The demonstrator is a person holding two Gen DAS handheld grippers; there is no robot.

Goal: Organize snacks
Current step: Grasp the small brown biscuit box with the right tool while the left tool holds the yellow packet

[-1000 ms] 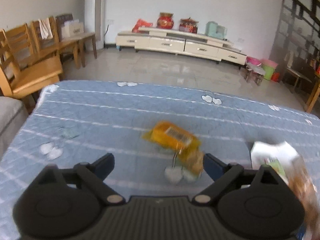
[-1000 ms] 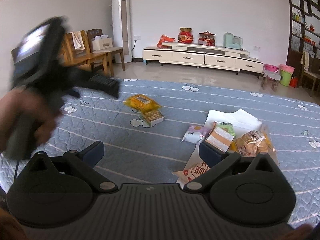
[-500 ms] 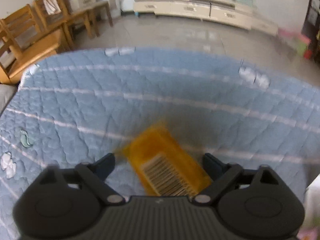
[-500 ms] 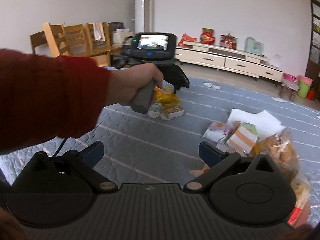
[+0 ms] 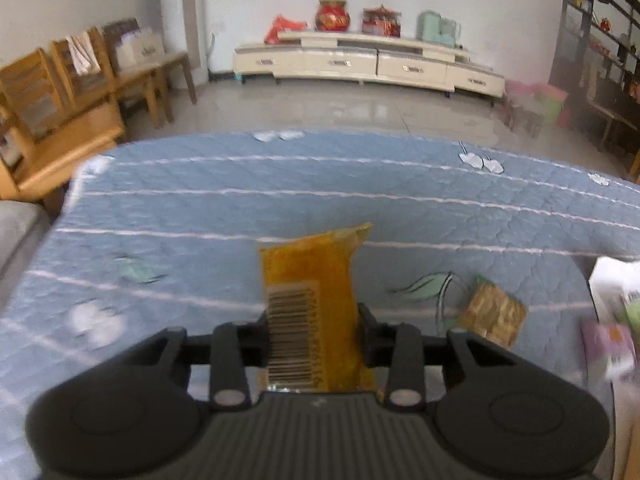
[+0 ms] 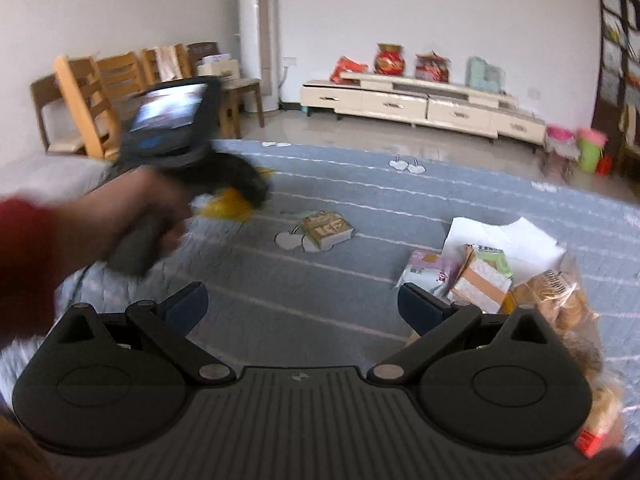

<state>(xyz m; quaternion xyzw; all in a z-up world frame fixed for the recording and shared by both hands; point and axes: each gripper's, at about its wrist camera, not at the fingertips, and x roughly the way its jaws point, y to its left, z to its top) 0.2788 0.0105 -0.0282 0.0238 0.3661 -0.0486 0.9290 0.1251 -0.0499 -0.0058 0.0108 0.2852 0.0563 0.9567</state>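
Observation:
An orange snack packet (image 5: 312, 272) with a barcode sticks up between the fingers of my left gripper (image 5: 314, 320), whose jaws are closing and press on both its sides. It is lifted a little off the blue quilted cover (image 5: 240, 208). The right wrist view shows a hand holding that left gripper (image 6: 244, 188), with the orange packet (image 6: 228, 208) blurred beneath it. A small brown-green snack box (image 5: 494, 314) lies flat to the right, seen again mid-cover (image 6: 326, 230). My right gripper (image 6: 302, 306) is open and holds nothing, near the front edge.
At the right lies a pile: white paper (image 6: 504, 240), a purple pack (image 6: 430, 268), an orange-green box (image 6: 482, 280) and a bag of biscuits (image 6: 560, 300). Wooden chairs (image 5: 60, 120) stand left of the cover; a cream cabinet (image 5: 360, 64) lines the far wall.
My left gripper came down over the orange packet, shut on it and drew back with it, leaving the small box behind. The right gripper shifted slightly and stayed open.

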